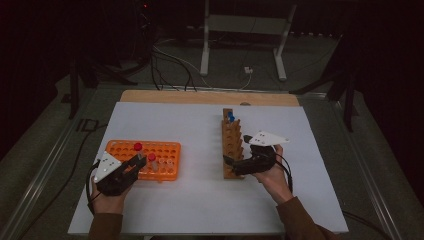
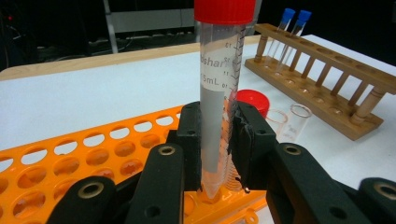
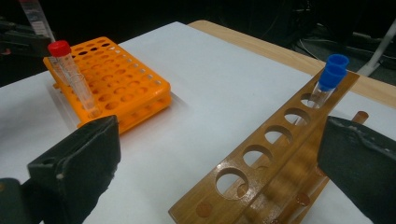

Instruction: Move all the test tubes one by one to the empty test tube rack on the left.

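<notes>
A person stands at a white bench (image 1: 200, 200) holding a pair of black tongs in each hand. The left tongs (image 2: 215, 140) are clamped on the lower half of a clear plastic tube (image 2: 219, 93) with a red screw cap, held upright with its pointed tip just inside a hole at the near right corner of an orange rack (image 2: 70, 158). In the high view this rack (image 1: 165, 147) lies at about eight o'clock on the bench, and the left tongs (image 1: 137, 162) meet it at its near edge. A second red-capped tube (image 2: 252, 100) stands just behind the gripped one, and two uncapped clear tubes (image 2: 292, 121) stand just to its right. The right tongs (image 3: 219, 154) are wide apart and hold nothing, hovering over the near end of a long wooden rack (image 3: 266, 154). In the high view this wooden rack (image 1: 231, 145) lies near the bench's centre and runs toward twelve o'clock, with two blue-capped tubes (image 1: 230, 117) at its far end. The step appears to be lifting the red-capped tube out of the orange rack or seating it there; I cannot tell which. To do it well, keep the tube vertical and move it straight along the hole's axis so the tip does not catch the rim. Keep the grip firm but gentle, since smooth plastic may slip, and avoid knocking the neighbouring tubes.
</notes>
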The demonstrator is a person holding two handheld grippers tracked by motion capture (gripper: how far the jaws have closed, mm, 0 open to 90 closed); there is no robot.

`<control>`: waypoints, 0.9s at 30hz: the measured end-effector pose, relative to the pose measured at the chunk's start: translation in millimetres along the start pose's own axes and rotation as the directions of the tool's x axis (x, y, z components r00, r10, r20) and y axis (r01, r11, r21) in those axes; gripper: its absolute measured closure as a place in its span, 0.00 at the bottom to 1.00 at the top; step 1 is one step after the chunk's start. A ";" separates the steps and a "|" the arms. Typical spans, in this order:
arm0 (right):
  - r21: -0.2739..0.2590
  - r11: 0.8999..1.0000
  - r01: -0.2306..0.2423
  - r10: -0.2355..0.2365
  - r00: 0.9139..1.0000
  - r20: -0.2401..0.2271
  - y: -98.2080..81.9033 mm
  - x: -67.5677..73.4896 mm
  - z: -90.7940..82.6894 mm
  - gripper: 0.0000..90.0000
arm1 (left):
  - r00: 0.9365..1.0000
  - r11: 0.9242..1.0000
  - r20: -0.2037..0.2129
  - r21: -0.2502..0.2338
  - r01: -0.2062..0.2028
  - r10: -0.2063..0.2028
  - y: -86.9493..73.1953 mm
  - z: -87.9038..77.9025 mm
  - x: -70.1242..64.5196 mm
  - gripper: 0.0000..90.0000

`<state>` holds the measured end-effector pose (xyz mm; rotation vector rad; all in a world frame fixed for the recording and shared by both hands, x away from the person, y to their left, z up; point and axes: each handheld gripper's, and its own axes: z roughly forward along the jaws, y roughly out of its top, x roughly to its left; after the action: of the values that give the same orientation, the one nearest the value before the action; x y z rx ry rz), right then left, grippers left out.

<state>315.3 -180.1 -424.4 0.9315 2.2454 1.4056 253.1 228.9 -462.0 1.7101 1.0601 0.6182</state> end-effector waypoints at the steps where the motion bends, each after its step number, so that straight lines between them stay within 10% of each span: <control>1: 0.000 1.000 0.000 0.000 1.000 -0.001 -0.1 0.2 0.3 0.00 | 1.000 1.000 0.001 0.001 0.000 0.000 -0.4 1.3 0.4 0.82; 13: 0.003 1.000 -0.007 0.007 1.000 -0.005 -2.8 0.6 1.1 0.00 | 1.000 0.998 0.014 0.068 -0.013 0.012 -9.1 10.9 1.6 0.82; 27: 0.004 1.000 0.000 0.000 1.000 -0.014 -4.5 2.4 2.1 0.00 | 0.998 0.977 0.038 0.208 -0.050 0.043 -21.1 22.6 1.9 0.81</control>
<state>313.2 -178.4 -429.2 0.9258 2.2590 1.4129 264.3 222.5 -490.1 1.9250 1.0946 0.5200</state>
